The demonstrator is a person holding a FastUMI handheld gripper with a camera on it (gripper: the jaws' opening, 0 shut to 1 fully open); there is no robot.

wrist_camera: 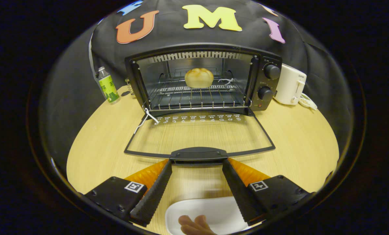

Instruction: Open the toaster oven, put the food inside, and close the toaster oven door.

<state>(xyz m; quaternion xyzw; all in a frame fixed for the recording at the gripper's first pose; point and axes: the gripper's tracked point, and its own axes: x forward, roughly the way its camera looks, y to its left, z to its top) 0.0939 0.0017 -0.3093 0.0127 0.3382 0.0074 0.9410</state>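
A toaster oven [203,80] is sitting on a round wooden table [295,137], its glass door [199,135] lying fully open and flat toward the gripper. A bread roll [199,77] is resting on the wire rack [194,96] inside the oven, toward the back. The door's dark handle [198,154] is lying at twelve o'clock from the gripper [197,164], just at the fingertips. The fingers are spread wide and are gripping nothing, one tip reaching each end of the handle. Between the fingers, at six o'clock, a white plate [214,212] is sitting on the table, with a person's fingers [194,225] resting on it. At ten o'clock from the oven a plastic bottle [108,85] with a green label is standing upright. At three o'clock from the oven a white toaster [289,85] is standing beside it, its cord [307,101] coiled next to it.
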